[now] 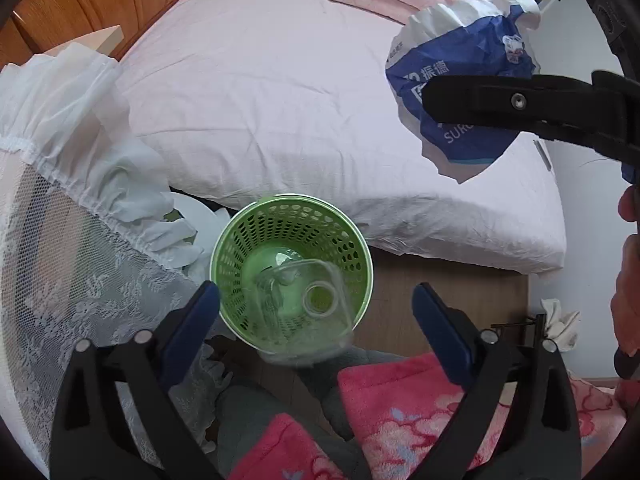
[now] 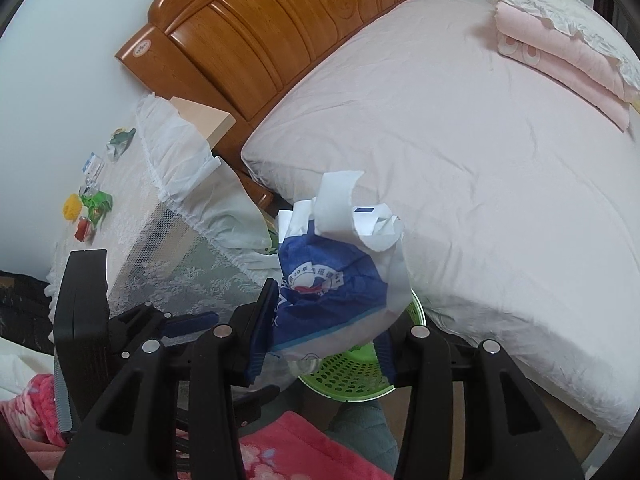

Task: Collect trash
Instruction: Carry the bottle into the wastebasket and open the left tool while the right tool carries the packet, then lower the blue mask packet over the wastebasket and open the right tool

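left gripper (image 1: 316,312) spreading wide, nothing held, hovering over green bin (image 1: 256,216) | clear bottle (image 1: 308,304) dropping in | right gripper (image 2: 320,316) pinching blue-white wrapper (image 2: 332,280) far right of bin: light, crumpled, slippery; grip mid-fold

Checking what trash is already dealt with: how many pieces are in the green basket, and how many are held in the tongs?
In the green basket: 1, a clear plastic container
Held in the right tongs: 1, a blue-and-white wrapper
Total: 2

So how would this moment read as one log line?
left gripper: open, over green basket | clear bottle: in basket | right gripper: shut on blue-white wrapper
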